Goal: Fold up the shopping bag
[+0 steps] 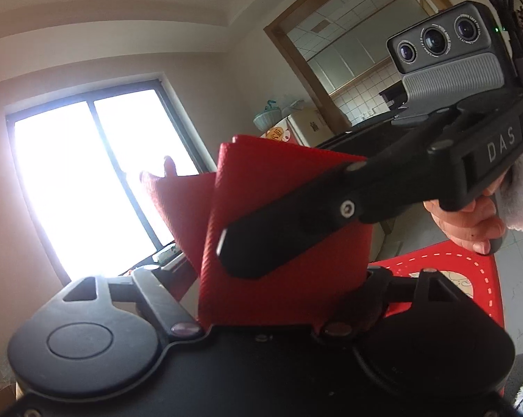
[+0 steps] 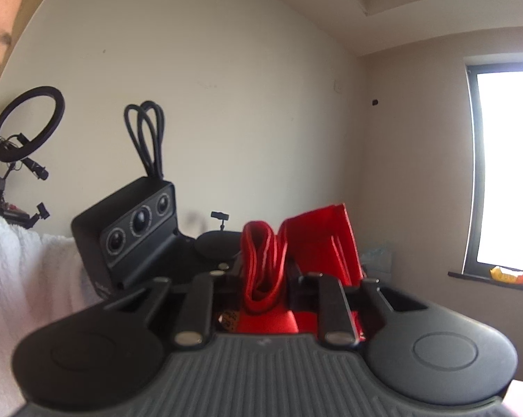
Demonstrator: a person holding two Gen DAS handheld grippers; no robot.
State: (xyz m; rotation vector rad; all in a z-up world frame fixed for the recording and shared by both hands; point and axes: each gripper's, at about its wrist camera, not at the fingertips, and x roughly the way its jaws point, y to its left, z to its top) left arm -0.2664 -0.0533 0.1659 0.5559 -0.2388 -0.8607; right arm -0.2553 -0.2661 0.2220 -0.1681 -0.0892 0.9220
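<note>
The red shopping bag (image 1: 296, 180) is a folded bundle held up in the air, with a loose flap (image 1: 178, 201) sticking out towards the window. My right gripper (image 1: 258, 239) reaches in from the right, one black finger (image 1: 278, 229) flat across the bag's face. In the right wrist view the right gripper (image 2: 263, 278) is shut on the bag's bunched red handles (image 2: 261, 260), and the folded panels (image 2: 320, 239) stand just beyond. The bag's lower end sits between the spread arms of my left gripper (image 1: 271, 299), which stands open, its fingertips hidden behind the fabric.
A bright window (image 1: 87, 180) is behind the bag and a kitchen doorway (image 1: 348, 69) lies at upper right. A red mat with a dashed border (image 1: 470, 278) lies below. A ring light (image 2: 28, 121) and a white fluffy sleeve (image 2: 18, 278) are at the left.
</note>
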